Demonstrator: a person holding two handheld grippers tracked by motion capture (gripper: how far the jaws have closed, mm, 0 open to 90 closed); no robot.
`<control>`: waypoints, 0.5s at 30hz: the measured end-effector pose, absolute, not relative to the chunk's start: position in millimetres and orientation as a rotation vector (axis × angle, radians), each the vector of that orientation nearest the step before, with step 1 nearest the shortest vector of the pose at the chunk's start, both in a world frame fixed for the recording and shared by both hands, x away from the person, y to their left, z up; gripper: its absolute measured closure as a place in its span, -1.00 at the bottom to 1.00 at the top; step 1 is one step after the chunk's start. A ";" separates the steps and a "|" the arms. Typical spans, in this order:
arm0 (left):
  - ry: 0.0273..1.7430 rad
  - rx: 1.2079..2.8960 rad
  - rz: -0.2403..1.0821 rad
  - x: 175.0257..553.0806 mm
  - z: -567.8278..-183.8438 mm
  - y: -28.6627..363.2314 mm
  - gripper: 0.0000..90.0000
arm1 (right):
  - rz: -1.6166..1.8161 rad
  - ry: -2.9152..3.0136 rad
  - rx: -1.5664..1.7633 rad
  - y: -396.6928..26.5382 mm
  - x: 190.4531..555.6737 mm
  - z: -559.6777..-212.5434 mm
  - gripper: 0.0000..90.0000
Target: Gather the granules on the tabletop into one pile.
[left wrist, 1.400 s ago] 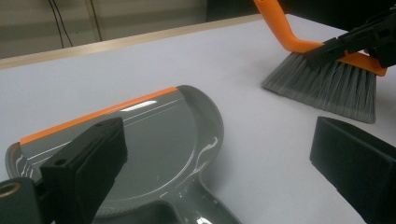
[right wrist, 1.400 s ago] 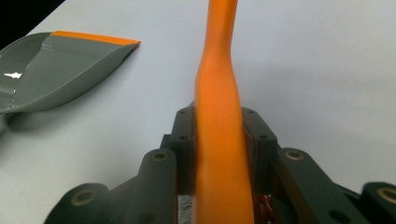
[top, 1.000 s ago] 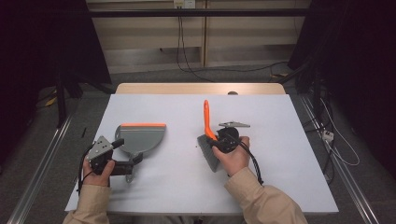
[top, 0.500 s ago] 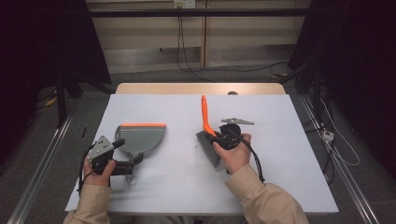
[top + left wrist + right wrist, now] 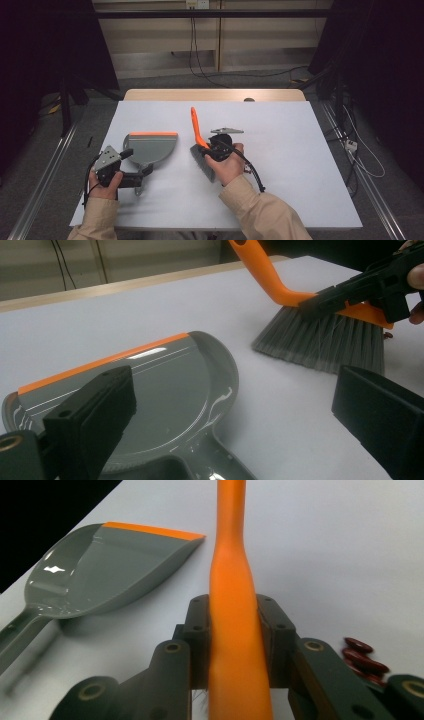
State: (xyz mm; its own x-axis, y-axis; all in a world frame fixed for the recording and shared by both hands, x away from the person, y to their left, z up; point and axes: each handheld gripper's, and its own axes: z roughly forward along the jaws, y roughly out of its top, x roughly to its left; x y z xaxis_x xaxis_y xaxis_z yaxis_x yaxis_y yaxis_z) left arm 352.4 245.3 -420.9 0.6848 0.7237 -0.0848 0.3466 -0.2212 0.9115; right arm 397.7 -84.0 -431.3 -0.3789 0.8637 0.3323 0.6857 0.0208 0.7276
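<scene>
A grey dustpan (image 5: 151, 146) with an orange lip lies on the white table, left of centre; it also shows as the dustpan (image 5: 165, 395) and the dustpan (image 5: 95, 575). My left gripper (image 5: 126, 166) stands open, its jaws wide on either side of the dustpan's handle (image 5: 200, 465) without pressing it. My right gripper (image 5: 210, 147) is shut on the orange handle of a hand brush (image 5: 196, 127), its pads clamping the brush handle (image 5: 233, 625). The grey bristles (image 5: 320, 342) rest on the table just right of the dustpan, with the right gripper (image 5: 350, 292) above them.
A few dark red beans (image 5: 362, 657) lie on the table beside the brush head. The table (image 5: 300, 175) stretches to the right and toward the near edge. Cables trail on the floor beyond the far wooden edge (image 5: 215, 95).
My right gripper has carried the brush leftward, closer to the dustpan. The left gripper and the dustpan have stayed where they were.
</scene>
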 end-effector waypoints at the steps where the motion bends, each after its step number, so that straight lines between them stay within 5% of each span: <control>1: 0.846 1.827 0.441 352.6 -421.0 245.7 -0.92 | 1.274 2.088 1.636 -87.8 398.5 -431.6 0.58; 15: 0.849 1.824 0.442 351.5 -420.5 243.7 -0.92 | 1.176 2.001 1.709 -143.7 389.4 -430.4 0.57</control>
